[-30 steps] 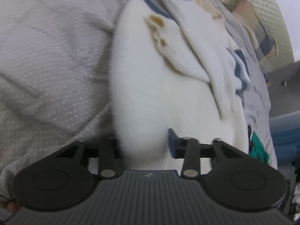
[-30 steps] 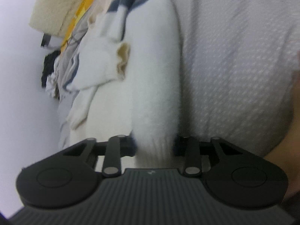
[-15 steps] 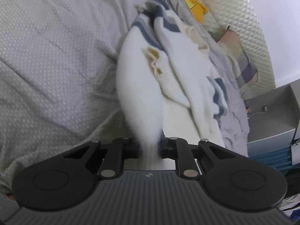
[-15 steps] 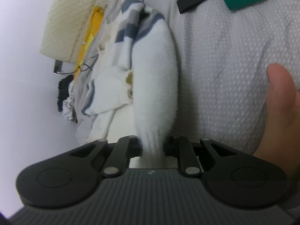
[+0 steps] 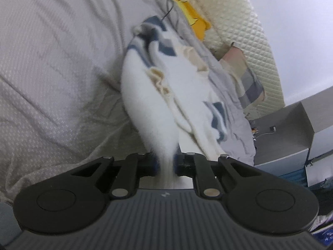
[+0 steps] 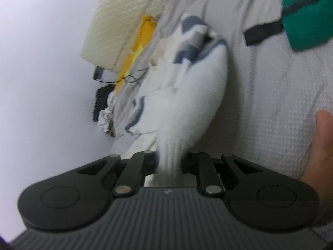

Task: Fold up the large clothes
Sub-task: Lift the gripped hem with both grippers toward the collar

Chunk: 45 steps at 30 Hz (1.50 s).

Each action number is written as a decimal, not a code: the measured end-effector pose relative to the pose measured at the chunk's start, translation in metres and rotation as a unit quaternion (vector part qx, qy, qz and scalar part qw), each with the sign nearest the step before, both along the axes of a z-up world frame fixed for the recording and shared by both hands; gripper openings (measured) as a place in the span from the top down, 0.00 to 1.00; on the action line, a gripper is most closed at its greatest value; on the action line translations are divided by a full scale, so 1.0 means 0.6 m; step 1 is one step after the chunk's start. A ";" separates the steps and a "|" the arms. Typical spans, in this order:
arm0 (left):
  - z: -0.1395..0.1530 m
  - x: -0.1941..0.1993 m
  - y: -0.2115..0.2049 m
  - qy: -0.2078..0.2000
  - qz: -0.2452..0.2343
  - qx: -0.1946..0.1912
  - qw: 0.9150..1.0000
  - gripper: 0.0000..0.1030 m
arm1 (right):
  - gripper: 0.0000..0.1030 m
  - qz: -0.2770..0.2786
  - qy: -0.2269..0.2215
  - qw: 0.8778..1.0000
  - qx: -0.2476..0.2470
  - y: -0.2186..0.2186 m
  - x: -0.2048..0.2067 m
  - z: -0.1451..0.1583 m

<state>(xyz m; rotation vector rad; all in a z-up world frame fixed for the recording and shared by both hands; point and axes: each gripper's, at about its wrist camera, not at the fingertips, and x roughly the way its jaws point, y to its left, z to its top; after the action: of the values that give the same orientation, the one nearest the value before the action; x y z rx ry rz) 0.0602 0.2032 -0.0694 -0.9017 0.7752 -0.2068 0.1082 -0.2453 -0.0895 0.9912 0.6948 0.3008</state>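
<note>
While the white fuzzy sweater [image 5: 149,104] with blue stripes is lying stretched across the grey bed sheet [image 5: 52,73], the left tongs [image 5: 166,164] are pinching one bunched edge of it, and the right tongs [image 6: 169,162] are clamping another edge [image 6: 187,108]. A bare hand [image 6: 318,145] is showing beside the right tongs.

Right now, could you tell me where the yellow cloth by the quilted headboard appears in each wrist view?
Left wrist: yellow cloth top centre-right, beyond the white sweater.
Right wrist: yellow cloth upper left of centre, left of the sweater.
Shared landmark: cream quilted headboard.
</note>
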 end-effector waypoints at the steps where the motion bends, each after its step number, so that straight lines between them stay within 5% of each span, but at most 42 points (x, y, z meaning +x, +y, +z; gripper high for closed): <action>1: 0.009 -0.003 -0.002 -0.001 -0.003 0.005 1.000 0.86 | 0.86 -0.001 -0.008 1.000 0.002 -0.002 -0.002 0.008; 34: 0.288 -0.230 -0.037 -0.128 -0.039 0.081 0.988 0.86 | 0.86 0.029 -0.153 0.988 -0.020 -0.009 -0.208 0.198; 45: 0.233 -0.143 -0.045 -0.091 -0.037 0.064 0.993 0.86 | 0.85 0.021 -0.105 0.994 -0.012 -0.018 -0.150 0.159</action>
<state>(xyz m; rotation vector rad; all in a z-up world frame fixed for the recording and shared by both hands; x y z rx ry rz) -0.0254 0.1764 0.0707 -0.7230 0.6446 -0.2967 0.0185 -0.2558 0.0058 0.9087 0.5276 0.4264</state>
